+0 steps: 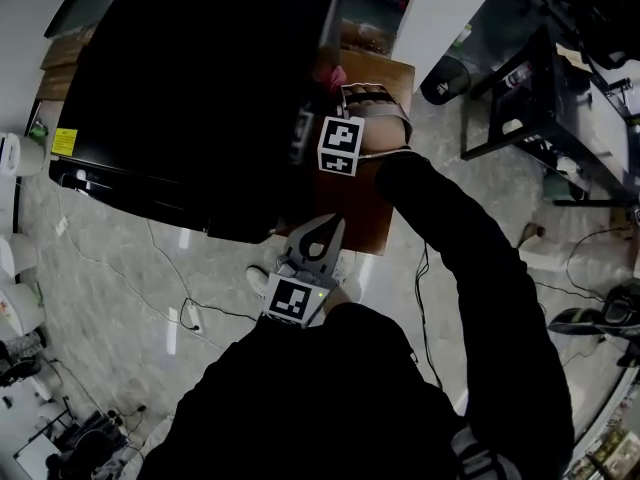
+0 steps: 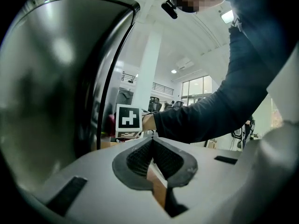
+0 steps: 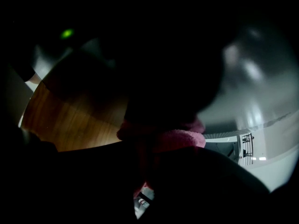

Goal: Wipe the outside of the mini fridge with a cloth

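black mini fridge (image 1: 200, 88) apparently on a wooden stand (image 1: 368, 213), cables (image 1: 188, 316) across tiled floor (image 1: 110, 268)

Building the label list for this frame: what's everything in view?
mini fridge: 1, black, on the wooden table
wooden table: 1, brown, under the fridge
cloth: 1, pink, between the right gripper's jaws, by the fridge's side
power strip: 1, white, on the tiled floor among cables
desk: 1, black frame, far right
right gripper: 1, grey, shut on the cloth
left gripper: 1, grey, jaws together, empty
sleeves: 2, dark
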`<state>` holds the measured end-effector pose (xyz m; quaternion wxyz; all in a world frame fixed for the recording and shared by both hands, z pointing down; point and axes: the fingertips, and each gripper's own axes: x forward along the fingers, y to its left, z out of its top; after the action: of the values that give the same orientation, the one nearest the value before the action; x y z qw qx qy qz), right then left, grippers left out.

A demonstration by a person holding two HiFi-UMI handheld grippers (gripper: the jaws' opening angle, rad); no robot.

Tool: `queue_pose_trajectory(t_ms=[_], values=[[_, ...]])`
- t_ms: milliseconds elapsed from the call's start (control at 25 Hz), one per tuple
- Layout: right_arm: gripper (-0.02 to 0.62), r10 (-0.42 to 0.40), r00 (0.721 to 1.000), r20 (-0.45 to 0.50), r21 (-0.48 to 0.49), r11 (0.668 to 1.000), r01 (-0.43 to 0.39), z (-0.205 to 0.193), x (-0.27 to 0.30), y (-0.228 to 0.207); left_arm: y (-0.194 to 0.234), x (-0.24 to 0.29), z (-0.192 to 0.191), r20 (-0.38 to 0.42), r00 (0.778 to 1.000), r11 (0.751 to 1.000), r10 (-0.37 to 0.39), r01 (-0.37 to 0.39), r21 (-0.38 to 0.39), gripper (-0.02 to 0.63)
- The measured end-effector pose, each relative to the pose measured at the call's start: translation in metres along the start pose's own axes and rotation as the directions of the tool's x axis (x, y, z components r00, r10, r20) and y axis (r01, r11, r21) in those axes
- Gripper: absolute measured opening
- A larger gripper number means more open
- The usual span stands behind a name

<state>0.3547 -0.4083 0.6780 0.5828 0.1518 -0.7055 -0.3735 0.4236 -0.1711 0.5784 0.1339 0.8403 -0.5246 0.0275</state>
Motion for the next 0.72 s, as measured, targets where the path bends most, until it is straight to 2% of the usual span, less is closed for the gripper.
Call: queue_pose_trajectory(t_ms=[360, 720], values=[[0.061, 0.066, 0.998, -0.003, 0.016, 0.998, -0.066, -0.002, 0.054, 0.059, 0.011, 0.015, -0.049, -0.053, 0.999, 1.000, -0.002, 0.002, 0.004, 0.005], [0.061, 0.198, 0.980, -0.002, 0.019, 0.980, -0.197, 0.000, 0.097, 0.119, 0.008, 0.007, -0.060, -0.090, 0.996, 0.999, 0.013, -0.016, -0.035, 0.005]])
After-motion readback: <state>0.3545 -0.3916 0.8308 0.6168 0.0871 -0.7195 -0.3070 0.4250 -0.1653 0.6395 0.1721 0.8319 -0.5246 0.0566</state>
